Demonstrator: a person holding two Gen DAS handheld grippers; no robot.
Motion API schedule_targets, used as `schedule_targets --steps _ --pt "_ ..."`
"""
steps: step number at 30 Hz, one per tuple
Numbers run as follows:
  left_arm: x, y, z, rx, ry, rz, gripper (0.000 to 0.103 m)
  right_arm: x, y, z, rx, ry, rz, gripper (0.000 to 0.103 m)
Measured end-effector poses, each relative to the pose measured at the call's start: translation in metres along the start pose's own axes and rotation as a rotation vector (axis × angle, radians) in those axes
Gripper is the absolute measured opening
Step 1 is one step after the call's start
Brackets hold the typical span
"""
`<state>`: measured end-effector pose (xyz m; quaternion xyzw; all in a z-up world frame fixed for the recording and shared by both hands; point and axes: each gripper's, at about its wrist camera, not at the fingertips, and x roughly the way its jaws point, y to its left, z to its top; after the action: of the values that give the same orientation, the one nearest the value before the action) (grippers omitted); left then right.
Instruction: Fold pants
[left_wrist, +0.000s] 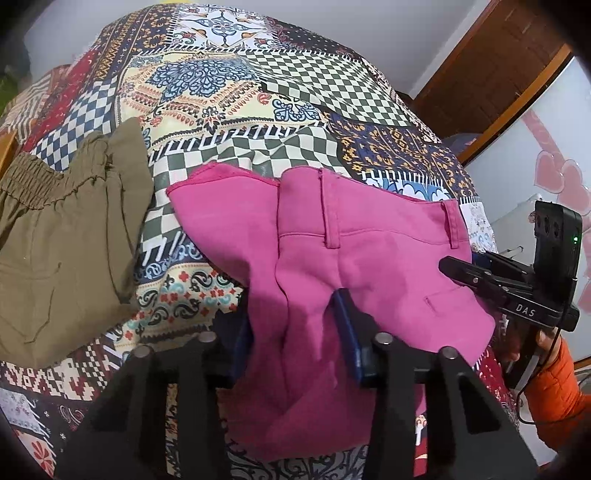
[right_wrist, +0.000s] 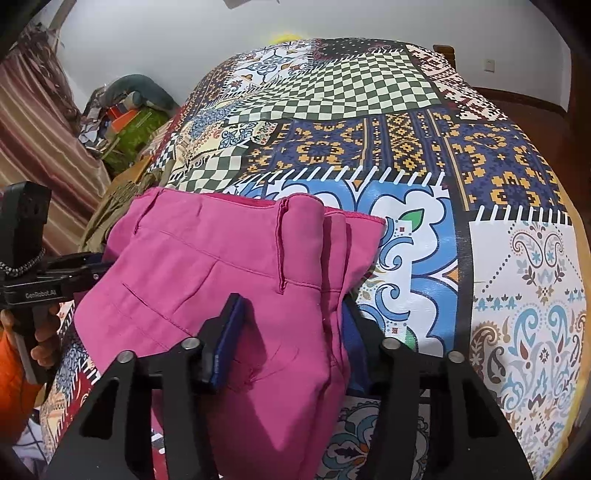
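Pink pants (left_wrist: 362, 258) lie on the patchwork bedspread (left_wrist: 258, 110), waistband with belt loops toward the far side. My left gripper (left_wrist: 295, 325) is shut on a bunched fold of the pink fabric; its right blue pad (left_wrist: 347, 325) shows, the left finger is mostly hidden by cloth. In the right wrist view the pink pants (right_wrist: 192, 266) drape over my right gripper (right_wrist: 291, 325), which is shut on a gathered fold near the waistband's right end. Each gripper also appears in the other view: the right gripper (left_wrist: 480, 280) at the pants' right edge, the left gripper (right_wrist: 74, 269) at their left edge.
Olive green pants (left_wrist: 55, 240) with an elastic waist lie on the bed to the left of the pink ones. A hand in an orange sleeve (left_wrist: 554, 387) holds the right gripper. Piled clutter (right_wrist: 125, 110) and a striped curtain (right_wrist: 37, 129) stand beyond the bed's left side.
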<state>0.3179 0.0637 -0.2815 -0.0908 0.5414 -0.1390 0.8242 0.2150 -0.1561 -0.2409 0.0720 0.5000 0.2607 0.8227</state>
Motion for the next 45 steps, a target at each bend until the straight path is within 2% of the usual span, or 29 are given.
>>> schedule_targets --steps 2,6,10,14,19,25,37,45 --pt "0.001 -0.002 0.000 0.002 0.000 0.002 0.033 -0.001 0.002 0.000 -0.007 -0.006 -0.009 0.037" --pt "-0.002 -0.011 -0.001 0.036 -0.016 0.040 0.021 -0.006 0.001 0.001 -0.009 -0.027 -0.031 0.020" --pt "-0.005 -0.021 -0.003 0.077 -0.042 0.100 0.015 -0.012 0.002 0.001 -0.003 -0.048 -0.023 0.014" --pt "-0.012 -0.024 -0.004 0.093 -0.066 0.125 0.011 -0.021 0.010 0.002 -0.028 -0.078 -0.041 0.012" --pt "-0.027 -0.019 -0.004 0.069 -0.091 0.107 0.010 -0.032 0.015 0.005 -0.033 -0.105 -0.040 0.011" --pt "-0.049 -0.030 -0.010 0.091 -0.127 0.121 0.010 -0.048 0.027 0.007 -0.051 -0.134 -0.041 0.011" --pt "-0.109 -0.030 -0.029 0.089 -0.221 0.141 0.010 -0.084 0.071 0.010 -0.114 -0.204 -0.031 0.011" --pt "-0.155 -0.014 -0.045 0.062 -0.290 0.157 0.010 -0.095 0.105 0.014 -0.163 -0.233 -0.019 0.011"
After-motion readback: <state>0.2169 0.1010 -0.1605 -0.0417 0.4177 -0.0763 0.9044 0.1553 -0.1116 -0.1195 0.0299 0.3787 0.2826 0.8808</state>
